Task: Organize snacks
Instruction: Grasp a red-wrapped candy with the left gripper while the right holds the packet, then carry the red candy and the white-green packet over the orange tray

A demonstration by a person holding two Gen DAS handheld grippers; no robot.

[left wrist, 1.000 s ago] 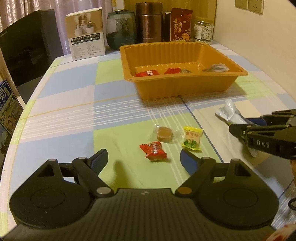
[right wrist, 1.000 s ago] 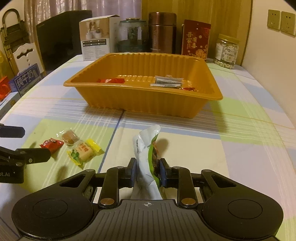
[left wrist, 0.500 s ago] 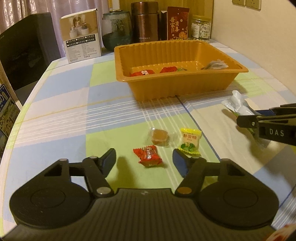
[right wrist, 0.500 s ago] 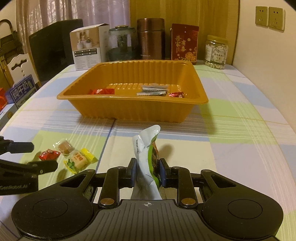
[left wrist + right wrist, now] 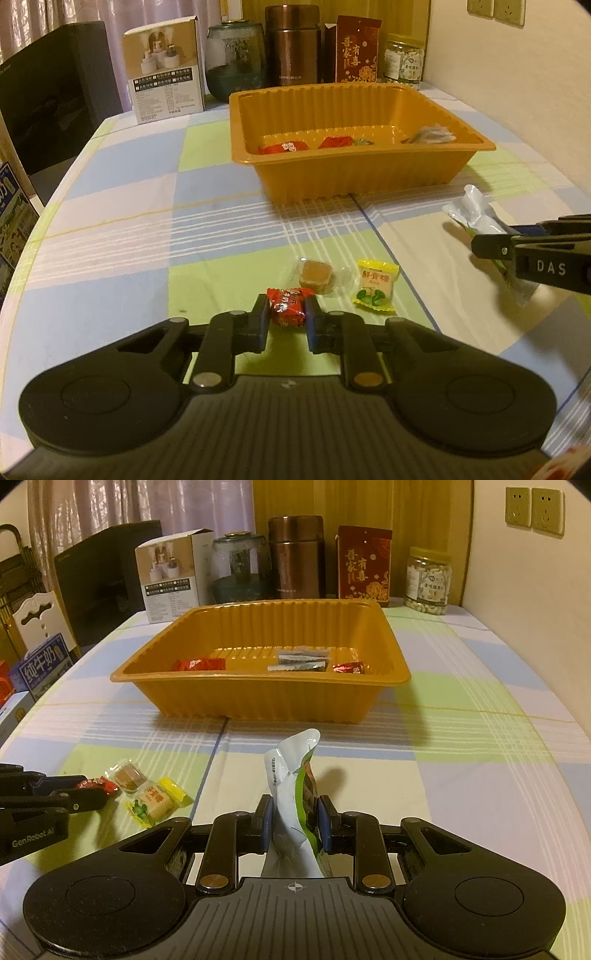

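Left wrist view: the left gripper (image 5: 286, 320) pinches a red foil-wrapped candy (image 5: 287, 305) lying on the checked tablecloth (image 5: 122, 206) near the table's front edge. Just beside it lie a clear-wrapped brown candy (image 5: 314, 275) and a yellow-wrapped candy (image 5: 375, 286). The ribbed orange plastic tray (image 5: 354, 173) sits at mid-table, snacks inside.

Right wrist view: the right gripper (image 5: 293, 821) clamps a crumpled white-and-green snack pouch (image 5: 295, 794) upright, in front of the tray's near wall.
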